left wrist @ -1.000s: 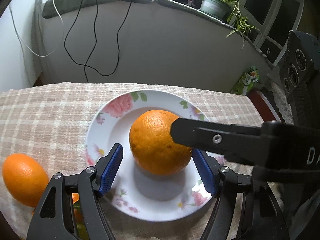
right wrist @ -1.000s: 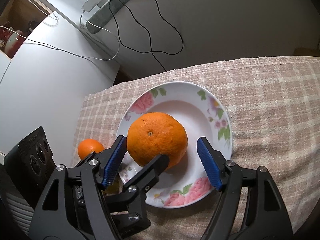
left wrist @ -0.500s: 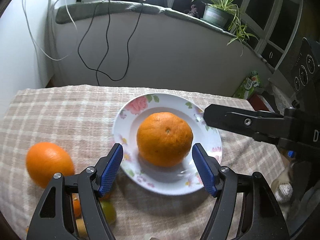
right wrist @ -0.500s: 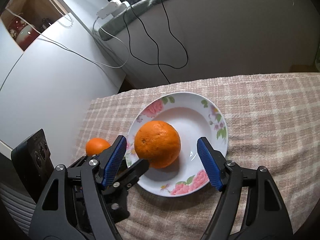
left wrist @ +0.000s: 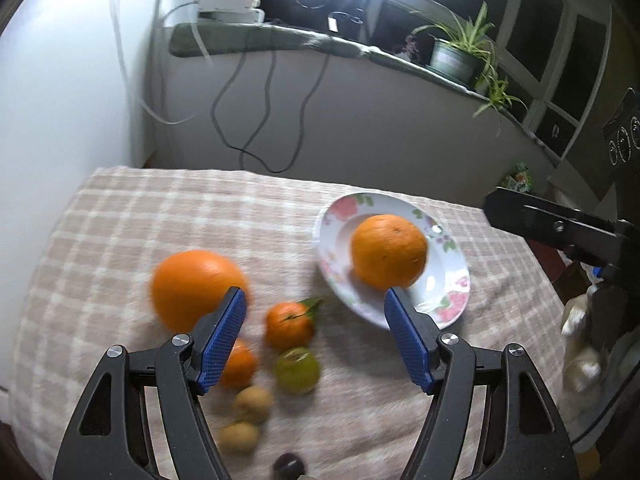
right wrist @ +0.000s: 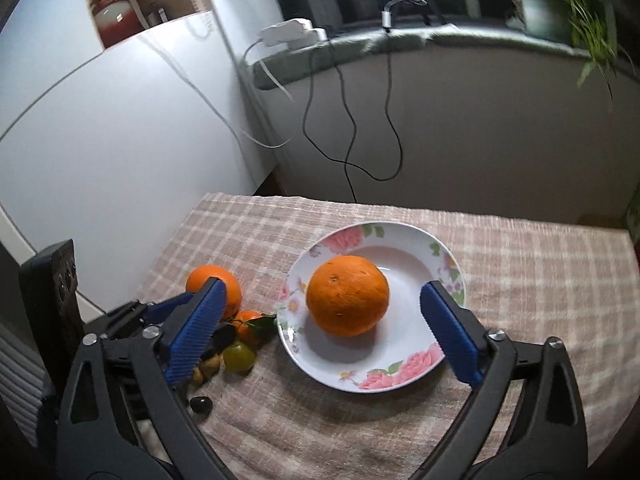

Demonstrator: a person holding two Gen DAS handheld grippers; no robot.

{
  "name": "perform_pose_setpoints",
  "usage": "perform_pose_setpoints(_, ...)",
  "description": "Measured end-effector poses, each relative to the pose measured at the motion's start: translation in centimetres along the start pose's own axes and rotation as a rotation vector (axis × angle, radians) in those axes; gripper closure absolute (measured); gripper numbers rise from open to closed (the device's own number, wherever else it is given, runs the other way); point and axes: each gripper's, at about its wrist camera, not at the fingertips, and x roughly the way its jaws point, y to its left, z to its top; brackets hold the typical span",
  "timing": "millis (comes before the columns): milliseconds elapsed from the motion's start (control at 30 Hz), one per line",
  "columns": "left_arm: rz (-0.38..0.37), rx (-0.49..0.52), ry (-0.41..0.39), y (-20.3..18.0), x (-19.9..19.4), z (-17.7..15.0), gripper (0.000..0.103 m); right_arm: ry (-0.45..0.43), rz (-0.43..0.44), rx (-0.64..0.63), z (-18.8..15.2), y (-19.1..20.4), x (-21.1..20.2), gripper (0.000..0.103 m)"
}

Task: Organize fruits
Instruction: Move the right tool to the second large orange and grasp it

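A large orange [left wrist: 389, 251] [right wrist: 347, 295] lies on a floral white plate [left wrist: 452, 292] [right wrist: 404, 368] on the checked tablecloth. A second large orange [left wrist: 192, 286] [right wrist: 212, 280] lies on the cloth left of the plate. Near it are two small mandarins [left wrist: 289, 324] [right wrist: 248, 319], a green fruit [left wrist: 297, 369] [right wrist: 239, 356], two small tan fruits [left wrist: 253, 403] and a dark one [left wrist: 287, 465] [right wrist: 201, 403]. My left gripper [left wrist: 314, 336] is open and empty above the small fruits. My right gripper [right wrist: 320, 330] is open and empty, hovering before the plate.
The checked tablecloth [right wrist: 520, 264] covers the table, which ends at a grey wall with hanging black cables [left wrist: 260, 120]. A potted plant [left wrist: 456, 58] stands on the ledge. A white cabinet [right wrist: 120, 140] flanks the table's left side.
Both grippers have pulled back and up from the plate, leaving the orange on it. The left gripper has swung left, bringing the loose fruits into view.
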Motion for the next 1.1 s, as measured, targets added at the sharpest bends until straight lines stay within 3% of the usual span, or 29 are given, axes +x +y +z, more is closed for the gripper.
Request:
perform_pose_setpoints(433, 0.008, -0.126, 0.015, 5.8, -1.1, -1.3, 0.032, 0.096, 0.139, -0.101, 0.7, 5.8, 3.6, 0.003)
perform_pose_setpoints(667, -0.020, -0.170, 0.040, 6.9, 0.3, -1.4, 0.032, 0.192, 0.225, -0.067, 1.5, 7.4, 7.3, 0.003)
perform_pose_setpoints(1100, -0.044, -0.228, 0.064, 8.6, 2.4, -0.6, 0.031, 0.384, 0.271, 0.002, 1.6, 8.9, 15.5, 0.023)
